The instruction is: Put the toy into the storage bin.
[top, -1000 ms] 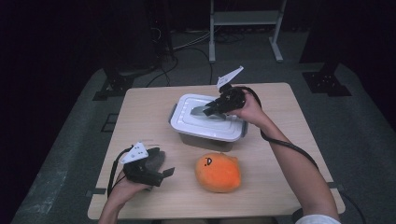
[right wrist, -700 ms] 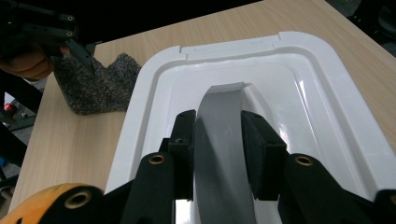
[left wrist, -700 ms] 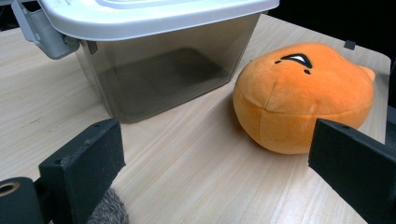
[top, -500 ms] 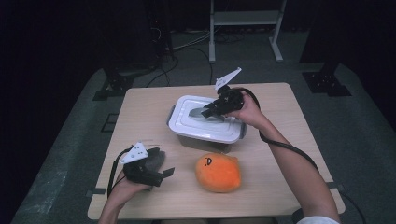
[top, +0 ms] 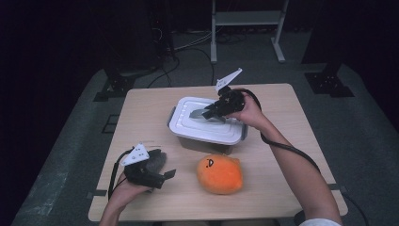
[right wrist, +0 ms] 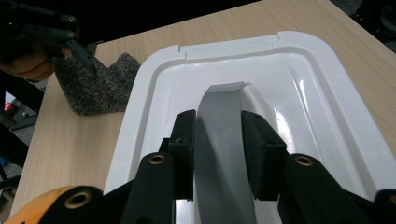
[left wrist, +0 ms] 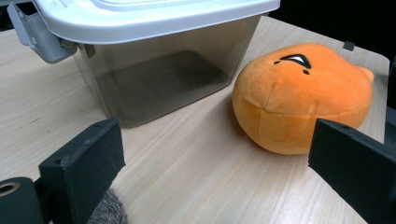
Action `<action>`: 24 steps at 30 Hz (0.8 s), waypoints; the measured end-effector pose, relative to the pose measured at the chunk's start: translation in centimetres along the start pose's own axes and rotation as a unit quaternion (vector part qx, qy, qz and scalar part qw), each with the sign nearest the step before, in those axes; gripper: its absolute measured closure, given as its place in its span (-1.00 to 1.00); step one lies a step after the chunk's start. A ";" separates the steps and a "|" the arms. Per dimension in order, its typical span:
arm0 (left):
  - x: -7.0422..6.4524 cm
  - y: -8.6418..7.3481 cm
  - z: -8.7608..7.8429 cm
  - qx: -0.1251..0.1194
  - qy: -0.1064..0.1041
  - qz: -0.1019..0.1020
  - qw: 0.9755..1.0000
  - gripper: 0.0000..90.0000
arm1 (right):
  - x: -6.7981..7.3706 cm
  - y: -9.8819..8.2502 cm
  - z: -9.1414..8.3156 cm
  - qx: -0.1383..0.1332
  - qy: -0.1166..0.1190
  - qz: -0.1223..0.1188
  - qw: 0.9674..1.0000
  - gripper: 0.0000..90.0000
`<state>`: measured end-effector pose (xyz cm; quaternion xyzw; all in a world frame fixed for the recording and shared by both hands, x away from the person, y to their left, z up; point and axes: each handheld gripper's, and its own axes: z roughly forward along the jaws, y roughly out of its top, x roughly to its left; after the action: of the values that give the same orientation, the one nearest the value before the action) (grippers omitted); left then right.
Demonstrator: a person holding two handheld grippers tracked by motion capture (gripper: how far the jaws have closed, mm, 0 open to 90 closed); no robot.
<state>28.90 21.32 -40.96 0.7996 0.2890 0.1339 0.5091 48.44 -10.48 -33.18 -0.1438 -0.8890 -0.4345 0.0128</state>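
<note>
Right tool point(right wrist: 217, 154) is clamped on the grey handle point(right wrist: 219, 116) of the box lid point(top: 207, 122). That handle runs lengthwise between its pads. Left tool point(top: 153, 176), gaping and empty, sits nearer the plush point(top: 220, 173).

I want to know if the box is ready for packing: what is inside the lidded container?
Through the smoky wall of the container, the left gripper view shows a bare floor with nothing on it. The white lid covers the top, and the right gripper clamps its grey handle.
</note>
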 end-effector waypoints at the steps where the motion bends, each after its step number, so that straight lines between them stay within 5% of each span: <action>1: 0.0 0.0 0.0 0.000 0.000 0.000 1.000 -0.94 | 0.0 0.0 0.0 0.000 -0.001 0.000 1.000 0.47; 17: 0.1 -0.1 -0.2 -0.003 0.001 -0.002 1.000 -0.94 | 0.2 0.4 -0.4 0.003 -0.016 0.008 1.000 0.47; 24: 0.1 -0.2 -0.2 0.000 0.001 -0.001 1.000 -0.94 | 0.5 0.6 -2.0 -0.004 -0.027 0.005 1.000 0.47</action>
<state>28.75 21.61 -41.07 0.7993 0.2907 0.1345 0.5085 47.97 -11.53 -31.40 -0.1597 -0.8865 -0.4343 -0.0095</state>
